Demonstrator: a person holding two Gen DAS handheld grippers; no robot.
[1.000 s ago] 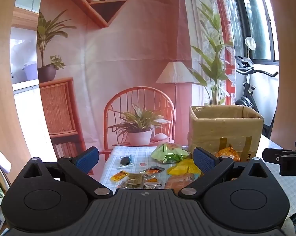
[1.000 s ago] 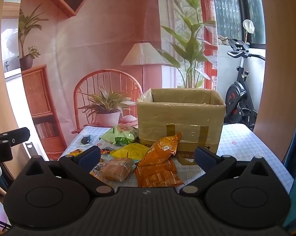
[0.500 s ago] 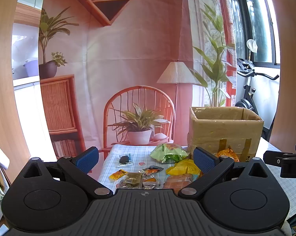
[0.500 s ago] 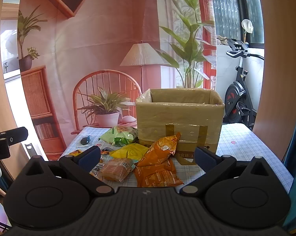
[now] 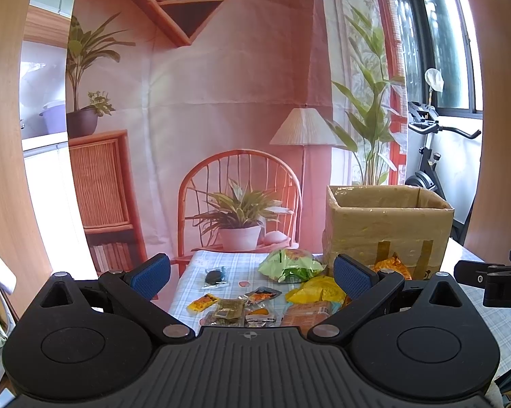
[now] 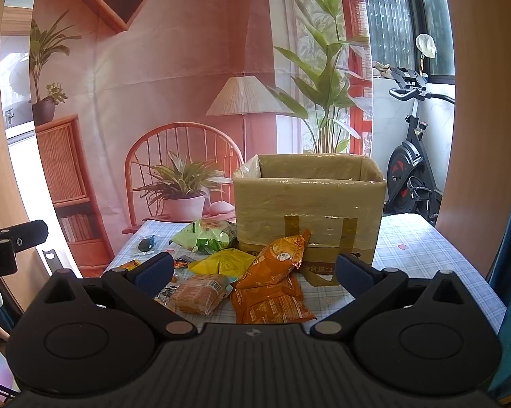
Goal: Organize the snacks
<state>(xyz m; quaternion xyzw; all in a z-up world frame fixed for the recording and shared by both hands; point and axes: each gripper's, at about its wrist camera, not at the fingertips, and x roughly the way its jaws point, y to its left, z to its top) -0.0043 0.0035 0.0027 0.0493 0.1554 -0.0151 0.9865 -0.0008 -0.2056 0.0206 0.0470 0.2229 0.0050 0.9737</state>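
An open cardboard box point(image 6: 308, 204) stands at the back of a checked table point(image 6: 415, 248); it also shows in the left wrist view point(image 5: 388, 227). Snack packs lie in front of it: two orange bags point(image 6: 276, 272), a yellow bag point(image 6: 221, 261), a green bag point(image 6: 204, 234), a brown wrapped pack point(image 6: 197, 294), and several small sachets point(image 5: 235, 306). My left gripper point(image 5: 252, 275) is open and empty, held above the near left of the table. My right gripper point(image 6: 253, 272) is open and empty, short of the orange bags.
A small dark object point(image 5: 214, 276) lies at the table's far left. A printed backdrop point(image 5: 221, 102) hangs behind the table. An exercise bike point(image 6: 411, 170) stands at the right by the window. The other gripper shows at each view's edge point(image 5: 493, 282).
Both grippers have risen and tilted slightly, so the table and box sit a little lower in view. Nothing on the table has moved.
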